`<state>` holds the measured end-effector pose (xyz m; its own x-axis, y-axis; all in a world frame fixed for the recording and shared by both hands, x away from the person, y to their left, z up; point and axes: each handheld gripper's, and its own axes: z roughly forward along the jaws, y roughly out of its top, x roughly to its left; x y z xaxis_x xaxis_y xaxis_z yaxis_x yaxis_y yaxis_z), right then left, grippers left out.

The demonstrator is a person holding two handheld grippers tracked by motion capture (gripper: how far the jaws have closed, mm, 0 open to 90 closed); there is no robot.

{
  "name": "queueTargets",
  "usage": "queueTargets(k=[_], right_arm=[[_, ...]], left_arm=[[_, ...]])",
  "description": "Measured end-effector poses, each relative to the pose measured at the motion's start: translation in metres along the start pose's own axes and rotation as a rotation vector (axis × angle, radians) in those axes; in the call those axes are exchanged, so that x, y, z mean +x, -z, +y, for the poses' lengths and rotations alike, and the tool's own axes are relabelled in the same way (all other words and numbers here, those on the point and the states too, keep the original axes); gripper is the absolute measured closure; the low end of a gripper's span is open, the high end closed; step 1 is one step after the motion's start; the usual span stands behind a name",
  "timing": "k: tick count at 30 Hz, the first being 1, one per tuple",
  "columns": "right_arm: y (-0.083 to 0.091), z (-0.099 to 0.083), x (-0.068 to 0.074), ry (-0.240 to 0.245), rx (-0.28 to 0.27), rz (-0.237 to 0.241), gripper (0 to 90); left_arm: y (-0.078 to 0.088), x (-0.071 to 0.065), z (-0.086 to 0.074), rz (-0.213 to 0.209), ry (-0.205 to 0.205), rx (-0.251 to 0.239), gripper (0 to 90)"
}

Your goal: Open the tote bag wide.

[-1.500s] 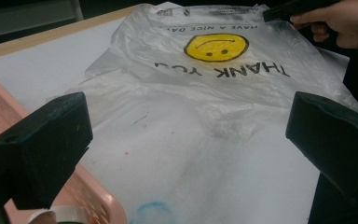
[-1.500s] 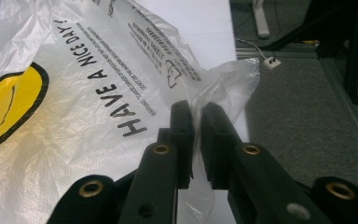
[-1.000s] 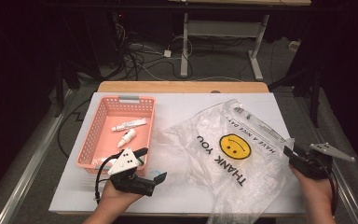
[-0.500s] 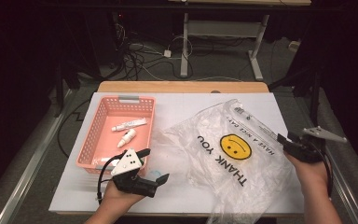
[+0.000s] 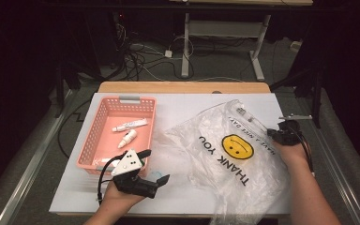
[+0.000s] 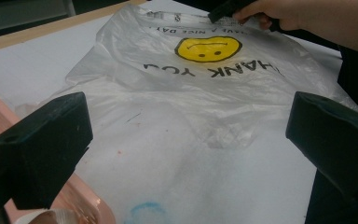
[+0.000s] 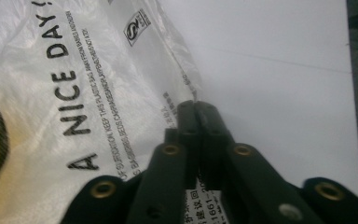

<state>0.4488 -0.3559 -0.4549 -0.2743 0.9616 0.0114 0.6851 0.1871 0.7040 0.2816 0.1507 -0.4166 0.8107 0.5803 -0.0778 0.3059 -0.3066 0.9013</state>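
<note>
Two grippers over the white table [image 5: 183, 105], one per hand. Left gripper [image 5: 161, 174] low near the front edge, just beside the pink basket [image 5: 95, 136], jaws spread wide with nothing between them, pointed across the clear plastic bag [image 6: 191, 121]. Bag lying flat and crumpled on the right half of the table, yellow smiley [image 5: 237, 145] and "THANK YOU" print facing up. Right gripper [image 7: 196, 109] down at the bag's far right edge, jaws just snapped closed and now pressed together, right on the printed hem; can't tell for sure if any film is actually pinched. Small white tube [image 5: 130, 124] and white bottle [image 5: 128, 138] sitting inside the basket, well apart from the bag.
</note>
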Motion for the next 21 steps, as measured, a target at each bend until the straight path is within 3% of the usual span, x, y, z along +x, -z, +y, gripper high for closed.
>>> queueTargets(k=[2,4,6,7,10,12,14,15,17,18,20,21], right_arm=[[0.001,0.001,-0.001,-0.006,-0.012,-0.005,90.0],[0.008,0.002,-0.008,-0.047,-0.05,-0.059,90.0],[0.011,0.001,-0.012,-0.066,-0.06,-0.077,90.0],[0.016,-0.002,-0.021,-0.098,-0.084,-0.102,90.0],[0.021,-0.004,-0.027,-0.119,-0.098,-0.117,90.0],[0.029,-0.006,-0.03,-0.137,-0.129,-0.087,74.9],[0.033,-0.005,-0.029,-0.13,-0.146,-0.072,71.8],[0.044,-0.003,-0.021,-0.099,-0.179,-0.05,68.7],[0.049,-0.003,-0.016,-0.085,-0.192,-0.037,66.7],[0.06,-0.005,-0.003,-0.051,-0.221,-0.009,64.5],[0.064,-0.006,0.002,-0.041,-0.228,-0.003,63.6],[0.073,-0.011,0.015,-0.008,-0.246,0.024,61.9]], left_arm=[[0.0,0.0,0.0,-0.001,-0.001,0.0,0.0],[0.0,0.0,0.0,-0.001,-0.003,0.001,0.0],[0.0,0.0,0.0,-0.001,-0.002,0.0,0.0],[0.0,0.0,0.0,-0.001,-0.002,0.0,0.0],[-0.001,0.0,0.0,0.0,0.0,0.002,0.0],[-0.002,0.001,-0.001,-0.002,0.003,0.002,0.0],[-0.003,0.0,-0.001,-0.004,0.001,0.002,0.0],[-0.003,0.0,-0.001,-0.003,-0.002,-0.004,0.0],[-0.003,-0.001,-0.001,-0.004,-0.003,-0.012,0.0],[-0.003,-0.001,-0.001,-0.004,-0.003,-0.015,0.0],[-0.003,0.0,-0.001,-0.005,-0.001,-0.017,0.0],[-0.002,0.0,-0.001,-0.005,-0.002,-0.016,0.0]])
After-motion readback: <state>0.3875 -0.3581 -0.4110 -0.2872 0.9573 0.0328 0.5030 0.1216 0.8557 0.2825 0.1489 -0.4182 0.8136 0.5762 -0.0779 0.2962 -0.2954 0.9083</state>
